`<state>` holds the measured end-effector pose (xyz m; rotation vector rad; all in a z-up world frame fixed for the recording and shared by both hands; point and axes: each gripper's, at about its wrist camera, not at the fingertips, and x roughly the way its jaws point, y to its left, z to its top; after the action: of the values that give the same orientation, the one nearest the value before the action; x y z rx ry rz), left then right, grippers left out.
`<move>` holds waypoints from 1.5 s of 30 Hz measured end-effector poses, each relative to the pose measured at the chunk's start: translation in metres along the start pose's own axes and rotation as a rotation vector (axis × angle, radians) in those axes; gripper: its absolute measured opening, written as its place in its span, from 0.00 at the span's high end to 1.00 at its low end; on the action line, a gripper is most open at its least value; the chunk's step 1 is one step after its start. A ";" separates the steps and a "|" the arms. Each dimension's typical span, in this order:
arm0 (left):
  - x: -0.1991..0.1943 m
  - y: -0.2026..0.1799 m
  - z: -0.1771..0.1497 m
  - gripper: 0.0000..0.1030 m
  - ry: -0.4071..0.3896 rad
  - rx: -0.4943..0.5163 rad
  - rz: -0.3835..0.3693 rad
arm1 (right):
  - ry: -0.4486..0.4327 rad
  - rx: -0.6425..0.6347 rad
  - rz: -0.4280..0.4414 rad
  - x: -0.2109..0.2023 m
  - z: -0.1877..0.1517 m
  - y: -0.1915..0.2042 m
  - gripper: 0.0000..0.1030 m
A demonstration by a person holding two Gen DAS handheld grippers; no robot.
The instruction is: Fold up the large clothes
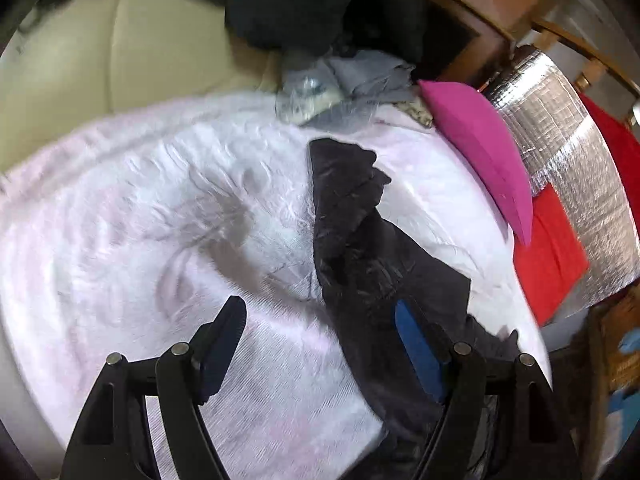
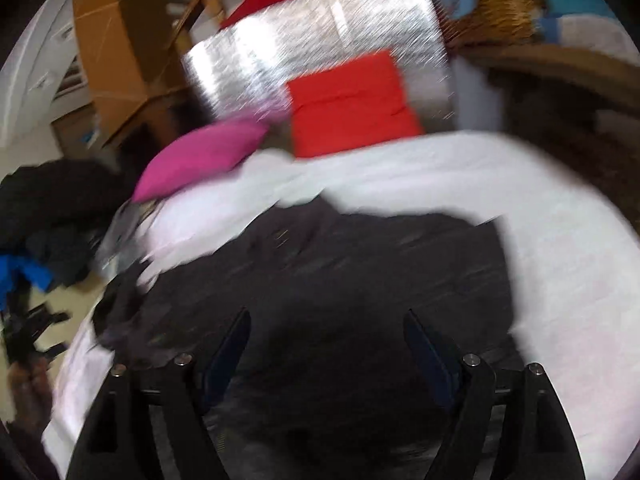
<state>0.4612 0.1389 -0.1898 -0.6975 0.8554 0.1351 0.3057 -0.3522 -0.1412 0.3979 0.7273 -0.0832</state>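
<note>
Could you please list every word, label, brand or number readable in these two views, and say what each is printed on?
None can be read.
Brown box at the right edge of the left wrist view: faint marks, too blurred to read.
Dark garment, pink cushion and silver sheet: no print visible.

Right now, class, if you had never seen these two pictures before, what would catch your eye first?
The dark garment sprawls crumpled across the pale pink blanket, the strongest contrast. Beyond it, at the blanket's far edge, a magenta cushion and a red cushion lean against a shiny silver quilted panel. Both claws, left and right, stand open.
</note>
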 end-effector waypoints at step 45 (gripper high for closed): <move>-0.068 -0.189 -0.239 0.34 0.196 1.113 -0.427 | 0.081 0.341 0.155 -0.001 0.007 -0.073 0.26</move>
<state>0.3332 -0.1432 -0.1516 0.1784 0.8000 -0.7600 0.2937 -0.4218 -0.1597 0.7855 0.7610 -0.0447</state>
